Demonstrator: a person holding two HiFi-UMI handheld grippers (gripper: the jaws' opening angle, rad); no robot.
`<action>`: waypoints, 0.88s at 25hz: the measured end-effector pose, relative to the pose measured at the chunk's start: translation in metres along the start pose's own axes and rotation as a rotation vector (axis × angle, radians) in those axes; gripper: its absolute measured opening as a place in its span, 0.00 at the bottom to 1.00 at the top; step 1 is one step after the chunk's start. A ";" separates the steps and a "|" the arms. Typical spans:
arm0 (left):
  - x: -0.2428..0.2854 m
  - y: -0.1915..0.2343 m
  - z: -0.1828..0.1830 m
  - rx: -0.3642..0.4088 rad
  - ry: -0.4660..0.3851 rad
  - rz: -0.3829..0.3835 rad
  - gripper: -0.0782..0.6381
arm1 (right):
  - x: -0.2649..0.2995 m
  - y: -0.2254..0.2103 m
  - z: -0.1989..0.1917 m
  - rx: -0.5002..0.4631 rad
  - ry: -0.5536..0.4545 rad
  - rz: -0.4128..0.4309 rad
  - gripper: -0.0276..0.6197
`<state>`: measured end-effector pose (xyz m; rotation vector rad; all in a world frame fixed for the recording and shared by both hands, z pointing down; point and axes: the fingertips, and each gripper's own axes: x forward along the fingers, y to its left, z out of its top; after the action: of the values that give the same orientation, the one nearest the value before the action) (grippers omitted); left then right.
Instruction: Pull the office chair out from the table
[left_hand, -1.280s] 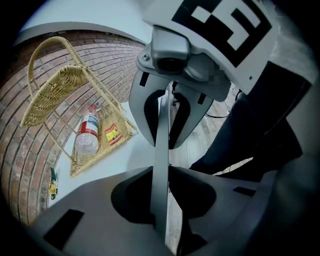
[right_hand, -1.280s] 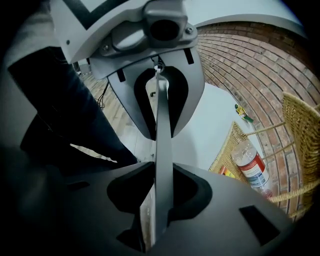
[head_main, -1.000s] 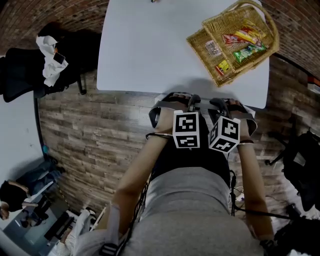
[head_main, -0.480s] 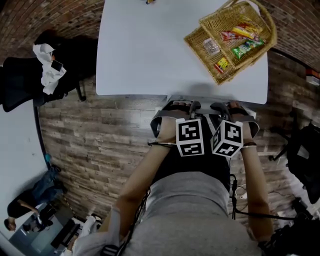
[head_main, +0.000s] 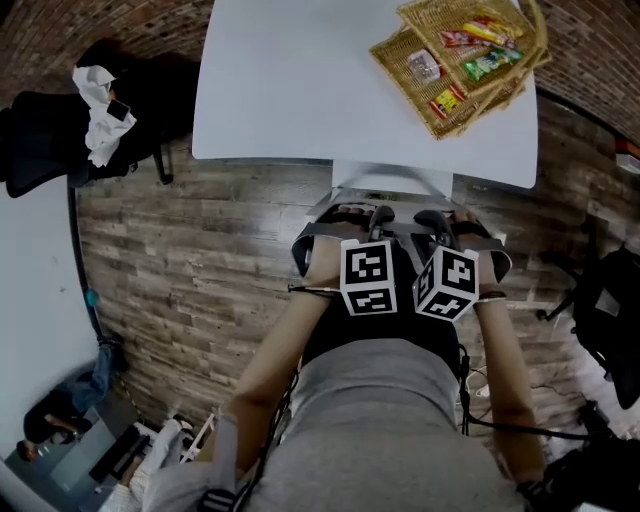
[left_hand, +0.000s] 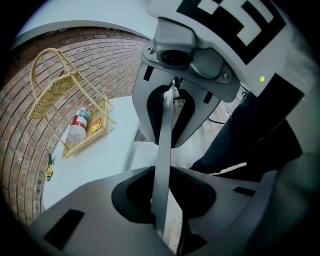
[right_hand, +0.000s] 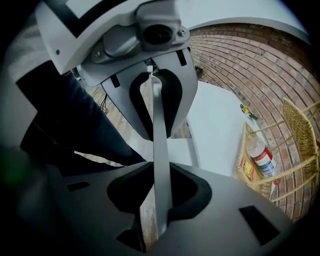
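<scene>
The office chair's pale seat (head_main: 392, 180) pokes out from under the near edge of the white table (head_main: 300, 90). Its grey-framed back is just in front of me. My left gripper (head_main: 380, 216) and right gripper (head_main: 438, 218) sit side by side on the top of that back and point steeply down. In the left gripper view a thin grey frame strip (left_hand: 164, 140) runs between the jaws of the left gripper (left_hand: 163, 200), which is shut on it. The right gripper view shows the same strip (right_hand: 160, 145), with the right gripper (right_hand: 161, 200) shut on it.
A wicker basket (head_main: 460, 60) of snacks stands on the table's far right corner. A black chair (head_main: 60, 140) with white cloth on it is at the left. Another black chair (head_main: 610, 310) and cables are at the right. A person (head_main: 50, 430) crouches at the lower left.
Both grippers have come back toward me with the chair's back. The table and basket have slid up the head view, and the chair's pale seat now shows in front of the table edge.
</scene>
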<state>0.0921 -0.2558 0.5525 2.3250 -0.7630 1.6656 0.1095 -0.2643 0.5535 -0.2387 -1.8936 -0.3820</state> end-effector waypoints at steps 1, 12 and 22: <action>-0.001 -0.008 0.000 -0.008 0.002 0.002 0.24 | -0.001 0.008 -0.001 -0.009 -0.002 0.004 0.18; -0.013 -0.094 -0.001 -0.095 0.040 0.033 0.24 | -0.019 0.092 -0.006 -0.074 -0.044 0.068 0.18; -0.022 -0.150 -0.006 -0.115 0.047 0.021 0.24 | -0.027 0.149 -0.005 -0.043 -0.045 0.110 0.18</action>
<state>0.1569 -0.1192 0.5560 2.2000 -0.8529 1.6338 0.1746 -0.1276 0.5512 -0.3809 -1.9081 -0.3455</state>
